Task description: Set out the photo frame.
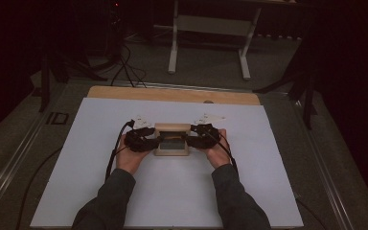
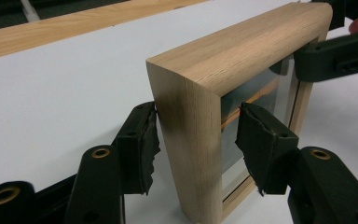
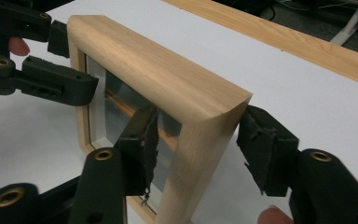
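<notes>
A wooden picture frame (image 1: 172,139) stands upright near the middle of the white table (image 1: 100,191), its glazed face toward the person, with one tool at each end.

As a judgement, the work looks close to its end: the frame already stands on its lower edge on the table, and both tools seem to be letting go of it. What is left appears to be drawing the tools clear without tipping it.

At the left, the left tool (image 2: 196,144) straddles the frame's left upright. Its jaws are moderately wide; the outer pad touches or nearly touches the back of the wood, while the inner pad (image 2: 256,140) stands off in front of the glass, so nothing is clamped.

At the right, the right tool (image 3: 198,149) straddles the right upright in the same way. Its inner pad (image 3: 142,144) lies close against the glass side and its outer pad just beside the wood's back corner; I cannot tell if either touches, but the grip looks loosened, not pressing.
</notes>
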The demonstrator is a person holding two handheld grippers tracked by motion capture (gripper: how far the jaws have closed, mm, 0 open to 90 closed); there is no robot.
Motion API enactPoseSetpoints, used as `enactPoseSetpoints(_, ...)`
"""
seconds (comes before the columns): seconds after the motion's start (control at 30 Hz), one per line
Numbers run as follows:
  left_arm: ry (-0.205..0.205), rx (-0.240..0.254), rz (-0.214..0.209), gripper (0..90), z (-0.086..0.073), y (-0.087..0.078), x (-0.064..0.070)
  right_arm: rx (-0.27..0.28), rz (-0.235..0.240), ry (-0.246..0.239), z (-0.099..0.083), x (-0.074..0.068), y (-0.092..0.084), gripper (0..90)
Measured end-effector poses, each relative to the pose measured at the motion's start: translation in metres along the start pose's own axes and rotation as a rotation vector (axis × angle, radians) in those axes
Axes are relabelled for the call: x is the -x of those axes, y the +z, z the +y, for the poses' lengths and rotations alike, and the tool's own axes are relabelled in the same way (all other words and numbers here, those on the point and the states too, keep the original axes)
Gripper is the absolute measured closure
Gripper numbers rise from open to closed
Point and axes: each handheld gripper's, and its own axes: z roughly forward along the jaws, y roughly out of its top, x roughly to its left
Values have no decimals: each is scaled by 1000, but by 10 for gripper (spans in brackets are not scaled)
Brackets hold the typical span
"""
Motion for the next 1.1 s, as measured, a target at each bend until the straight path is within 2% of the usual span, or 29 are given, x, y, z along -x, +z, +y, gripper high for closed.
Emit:
enactPoseSetpoints(0.47,-13,-15,7,419,-1,-6,-2,2,12,0,-1,-2,-8,384)
enactPoseSetpoints(0.63,-32,-9,12,418,-2,-11,-3,-7,6,-8,-2,-2,-11,370)
enactPoseSetpoints(0.7,-49,0,16,420,-4,-17,-6,-5,3,-4,-1,-1,-15,366)
enactPoseSetpoints(0.93,-66,7,33,409,-7,-33,-10,-5,5,-21,-1,-2,-23,355)
enactPoseSetpoints(1.1,-59,11,48,399,-11,-44,-13,-7,9,-23,-1,-2,-30,337)
